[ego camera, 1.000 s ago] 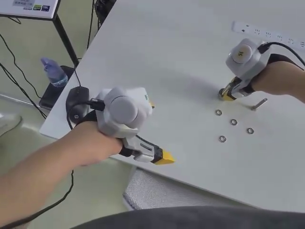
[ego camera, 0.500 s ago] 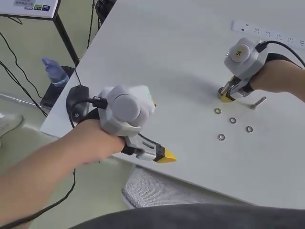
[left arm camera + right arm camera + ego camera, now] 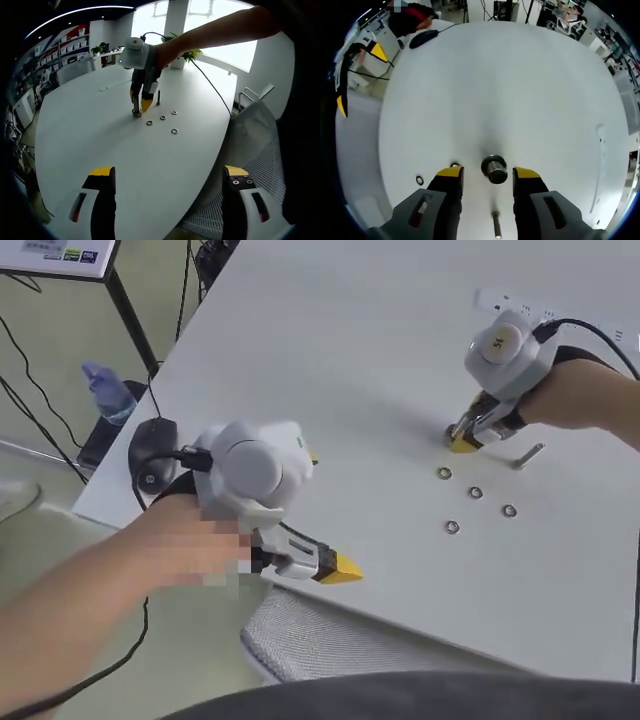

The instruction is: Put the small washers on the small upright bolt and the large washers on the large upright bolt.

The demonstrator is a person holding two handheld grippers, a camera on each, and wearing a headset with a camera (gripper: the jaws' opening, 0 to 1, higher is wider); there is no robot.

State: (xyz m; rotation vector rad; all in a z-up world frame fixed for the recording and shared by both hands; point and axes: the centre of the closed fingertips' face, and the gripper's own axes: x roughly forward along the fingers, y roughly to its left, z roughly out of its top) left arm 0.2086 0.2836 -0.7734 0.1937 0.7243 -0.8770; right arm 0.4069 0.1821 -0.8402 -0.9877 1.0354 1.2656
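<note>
Hovering at table [image 3: 330,350] near edge, L gripper [image 3: 340,568] has jaws wide apart, empty. R gripper [image 3: 462,440] jaws part-open, straddling large bolt [image 3: 494,170], no grip seen. Four washers [image 3: 476,492] lie loose beside it; small bolt [image 3: 158,97] upright nearby.

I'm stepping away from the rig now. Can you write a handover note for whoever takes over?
Left gripper: open, empty, over the table's near edge.
Right gripper: open, fingers either side of the large bolt, not closed on it.
Small bolt: upright, just beyond.
Four washers: loose on the table beside the bolts.
Done: cannot tell whether any washers are on the large bolt.
Left: put the four loose washers on their bolt.
</note>
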